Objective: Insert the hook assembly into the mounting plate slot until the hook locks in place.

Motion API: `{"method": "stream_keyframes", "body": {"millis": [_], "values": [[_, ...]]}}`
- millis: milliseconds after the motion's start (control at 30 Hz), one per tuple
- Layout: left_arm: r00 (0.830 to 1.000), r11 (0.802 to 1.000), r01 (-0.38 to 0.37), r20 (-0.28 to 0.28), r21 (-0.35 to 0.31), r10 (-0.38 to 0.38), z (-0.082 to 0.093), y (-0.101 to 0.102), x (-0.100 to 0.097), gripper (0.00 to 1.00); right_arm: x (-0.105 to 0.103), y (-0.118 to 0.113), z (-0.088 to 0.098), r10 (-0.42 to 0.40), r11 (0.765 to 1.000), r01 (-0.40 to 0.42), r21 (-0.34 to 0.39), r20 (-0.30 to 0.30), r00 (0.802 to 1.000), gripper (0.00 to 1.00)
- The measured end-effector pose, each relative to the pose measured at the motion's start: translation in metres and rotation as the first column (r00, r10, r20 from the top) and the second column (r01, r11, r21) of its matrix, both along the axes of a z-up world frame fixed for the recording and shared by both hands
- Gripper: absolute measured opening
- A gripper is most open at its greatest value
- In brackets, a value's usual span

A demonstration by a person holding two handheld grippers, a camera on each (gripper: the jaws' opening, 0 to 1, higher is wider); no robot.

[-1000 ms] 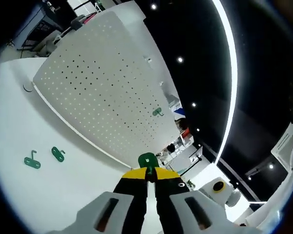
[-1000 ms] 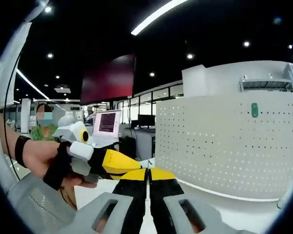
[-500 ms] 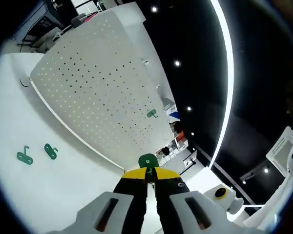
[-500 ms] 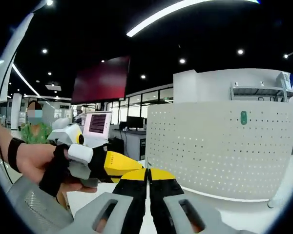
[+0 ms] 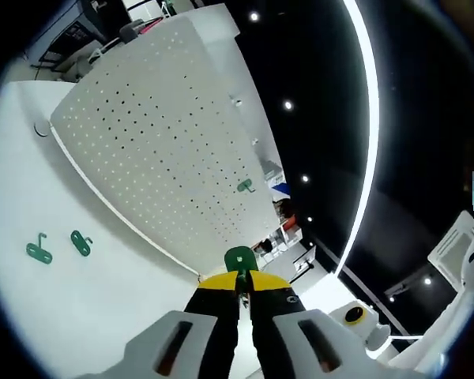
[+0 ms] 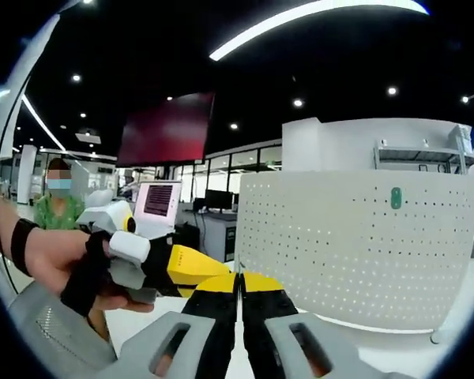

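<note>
In the left gripper view, two green hooks [image 5: 39,251] [image 5: 81,242] lie on the white table [image 5: 79,316], left of the upright pegboard [image 5: 150,150]. One more hook [image 5: 244,185] hangs on the board. The left gripper [image 5: 239,280] pinches a green hook [image 5: 240,258] at its tips. In the right gripper view, a hand [image 6: 59,257] holds the left gripper at left; the right gripper [image 6: 240,282] has its jaws pressed together, empty, with the pegboard beyond to the right
</note>
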State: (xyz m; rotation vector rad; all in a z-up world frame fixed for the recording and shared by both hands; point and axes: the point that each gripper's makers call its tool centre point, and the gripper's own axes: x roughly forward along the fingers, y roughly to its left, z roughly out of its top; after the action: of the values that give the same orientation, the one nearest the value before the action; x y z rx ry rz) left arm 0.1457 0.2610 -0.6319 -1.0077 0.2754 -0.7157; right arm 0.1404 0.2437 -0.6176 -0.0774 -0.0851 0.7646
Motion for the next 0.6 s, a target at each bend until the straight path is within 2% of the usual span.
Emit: {"method": "stream_keyframes", "body": {"millis": [67, 100, 200, 333, 433, 500, 600], "values": [[1.0, 1.0, 0.006, 0.001, 0.022, -0.006, -0.002, 0.0, 0.0, 0.03, 0.001, 0.0, -0.002, 0.011, 1.0, -0.011, 0.01, -0.027, 1.0, 0.0], [1.0, 0.999, -0.002, 0.019, 0.045, 0.001, 0.0, 0.0, 0.0, 0.03, 0.002, 0.0, -0.004, 0.008, 1.0, -0.007, 0.006, -0.043, 0.999, 0.0], [0.998, 0.994, -0.006, 0.056, 0.112, -0.001, 0.0, -0.001, 0.002, 0.03, 0.002, -0.001, -0.002, -0.01, 1.0, 0.01, -0.012, -0.022, 1.0, 0.04], [0.998, 0.994, -0.002, 0.07, 0.11, -0.006, 0.004, -0.004, 0.005, 0.03, 0.0, -0.004, 0.004, 0.013, 0.999, -0.011, 0.052, -0.043, 0.999, 0.06], [0.995, 0.981, 0.004, 0.102, 0.193, -0.024, 0.001, -0.007, 0.007, 0.03, 0.002, -0.009, 0.003, -0.006, 0.999, 0.008, 0.04, -0.05, 0.999, 0.08], [0.993, 0.98, 0.003, 0.118, 0.201, -0.027, 0.004, -0.01, 0.008, 0.03, 0.004, -0.013, 0.003, -0.019, 0.999, 0.021, 0.034, -0.058, 0.998, 0.09], [0.989, 0.968, 0.012, 0.142, 0.251, -0.049, 0.004, -0.014, 0.011, 0.03, 0.005, -0.018, -0.002, -0.015, 0.999, 0.021, 0.05, -0.101, 0.995, 0.13]]}}
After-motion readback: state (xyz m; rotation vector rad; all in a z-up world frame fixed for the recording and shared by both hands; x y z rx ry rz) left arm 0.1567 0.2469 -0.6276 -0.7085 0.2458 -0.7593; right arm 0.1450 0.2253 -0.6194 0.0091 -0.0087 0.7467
